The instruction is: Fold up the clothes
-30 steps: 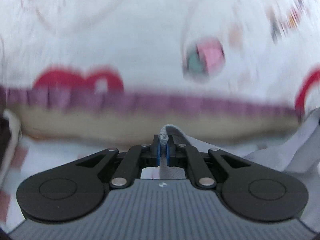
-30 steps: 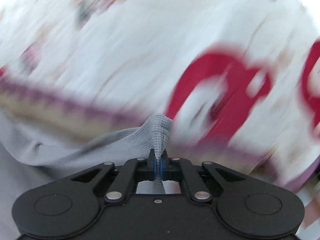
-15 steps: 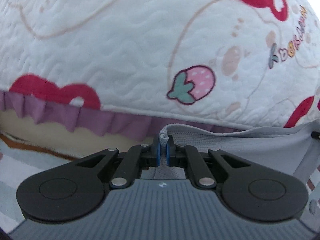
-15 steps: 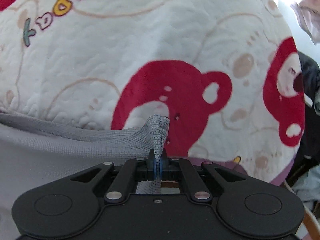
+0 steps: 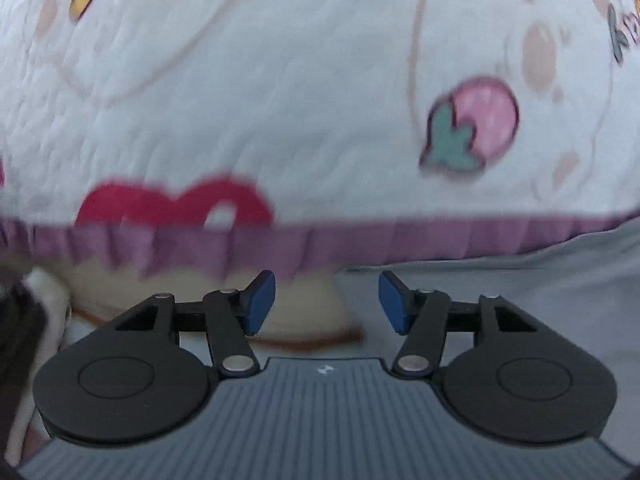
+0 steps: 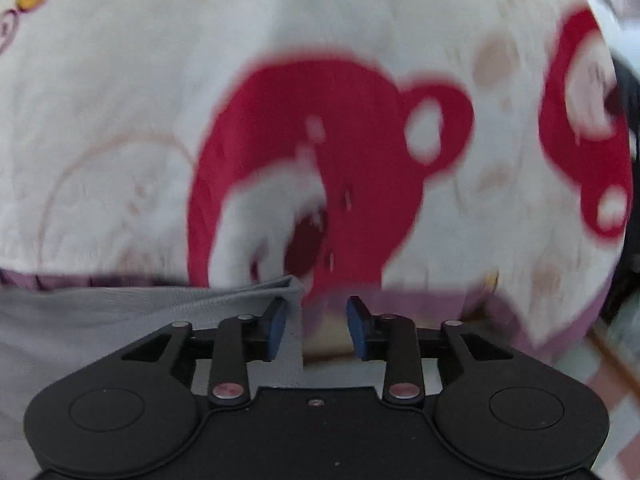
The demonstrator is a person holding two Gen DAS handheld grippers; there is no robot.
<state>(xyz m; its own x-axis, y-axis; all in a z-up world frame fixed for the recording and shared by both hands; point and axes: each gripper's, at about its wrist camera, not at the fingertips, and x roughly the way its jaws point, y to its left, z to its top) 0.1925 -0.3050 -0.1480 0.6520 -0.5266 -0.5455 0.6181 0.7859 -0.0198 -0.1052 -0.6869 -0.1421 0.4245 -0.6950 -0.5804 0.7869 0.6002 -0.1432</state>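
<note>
Both tools just released: left tool (image 5: 327, 300) empty, garment (image 5: 520, 280) off rightward; right tool (image 6: 316, 326) parted, garment corner (image 6: 292, 292) brushing its left pad, nearer for regrasp.

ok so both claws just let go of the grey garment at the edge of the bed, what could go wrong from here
1. The grey garment lies right at the quilt's purple frill; it may slide off the edge.
2. In the right wrist view its corner still rests against one pad of the right claw, whose jaws have just been opening, so pulling back could drag it and spoil the fold.
3. The left claw, also just opened and empty, could snag the frill.
</note>
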